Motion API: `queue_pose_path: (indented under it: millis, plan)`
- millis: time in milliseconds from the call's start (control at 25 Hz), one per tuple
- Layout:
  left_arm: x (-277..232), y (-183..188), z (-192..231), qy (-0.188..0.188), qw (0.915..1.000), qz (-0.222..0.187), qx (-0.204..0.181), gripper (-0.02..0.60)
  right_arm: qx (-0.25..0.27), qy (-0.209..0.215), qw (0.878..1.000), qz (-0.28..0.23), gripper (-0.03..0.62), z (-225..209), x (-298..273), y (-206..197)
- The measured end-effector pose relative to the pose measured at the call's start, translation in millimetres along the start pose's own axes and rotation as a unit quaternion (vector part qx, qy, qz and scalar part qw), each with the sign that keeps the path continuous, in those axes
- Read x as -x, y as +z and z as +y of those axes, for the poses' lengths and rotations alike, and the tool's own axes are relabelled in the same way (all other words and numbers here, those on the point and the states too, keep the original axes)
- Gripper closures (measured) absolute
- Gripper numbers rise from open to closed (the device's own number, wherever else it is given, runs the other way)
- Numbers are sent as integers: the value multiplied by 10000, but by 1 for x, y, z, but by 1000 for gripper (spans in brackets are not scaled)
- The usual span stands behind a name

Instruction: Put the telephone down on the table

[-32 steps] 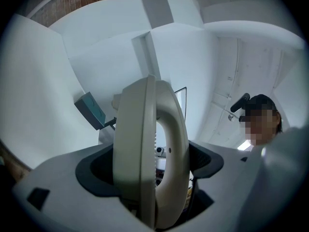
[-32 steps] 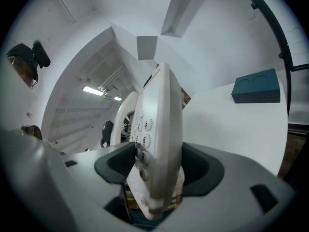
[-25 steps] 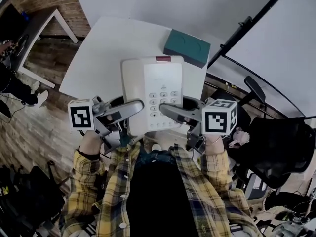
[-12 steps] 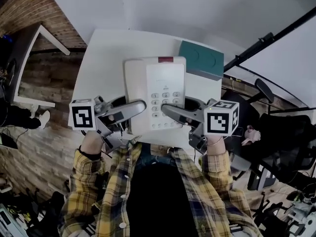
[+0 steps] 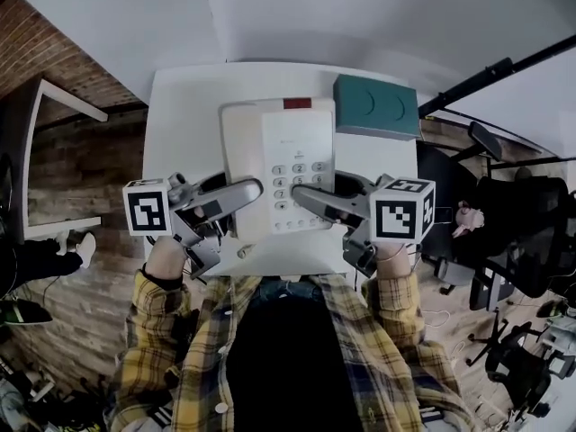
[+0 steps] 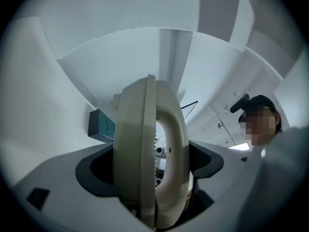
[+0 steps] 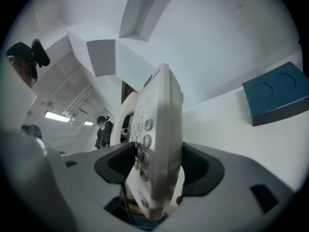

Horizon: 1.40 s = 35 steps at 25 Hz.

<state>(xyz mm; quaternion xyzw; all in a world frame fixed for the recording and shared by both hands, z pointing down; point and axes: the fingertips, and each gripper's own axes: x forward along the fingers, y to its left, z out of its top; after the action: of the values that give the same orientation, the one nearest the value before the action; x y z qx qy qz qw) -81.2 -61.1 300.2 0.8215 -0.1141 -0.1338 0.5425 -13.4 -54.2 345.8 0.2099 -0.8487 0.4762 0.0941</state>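
Cream-coloured telephone (image 5: 279,165) sits over the white table (image 5: 180,115); whether it touches the top cannot be told. The left gripper (image 5: 255,189) is clamped on the telephone's near left edge and the right gripper (image 5: 299,194) on its near right edge. A teal box (image 5: 376,106) lies just beyond the telephone's far right corner.

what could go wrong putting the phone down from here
1. Each gripper pinches only a side edge of the telephone: the left gripper over the handset, the right gripper at the keypad. Uneven release might tip it or knock the handset loose.
2. The teal box lies near its far right corner; drifting forward might bump it.
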Motion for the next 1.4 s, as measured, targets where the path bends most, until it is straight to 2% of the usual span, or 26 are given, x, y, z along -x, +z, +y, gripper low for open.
queue_pose_path:
  millis: [400, 960, 1400]
  plan:
    - [2, -5, 4, -134, 9991, 306, 241, 179, -298, -254, 9991, -134, 316, 0, -1, -11]
    - [-29, -20, 13, 3, 9993, 267, 262, 179, -381, -221, 9990, -112, 316, -22, 28, -13]
    - [-42, -38, 30, 1, 9987, 498, 147, 179, -540, -262, 9982, -7, 316, -45, 34, -32]
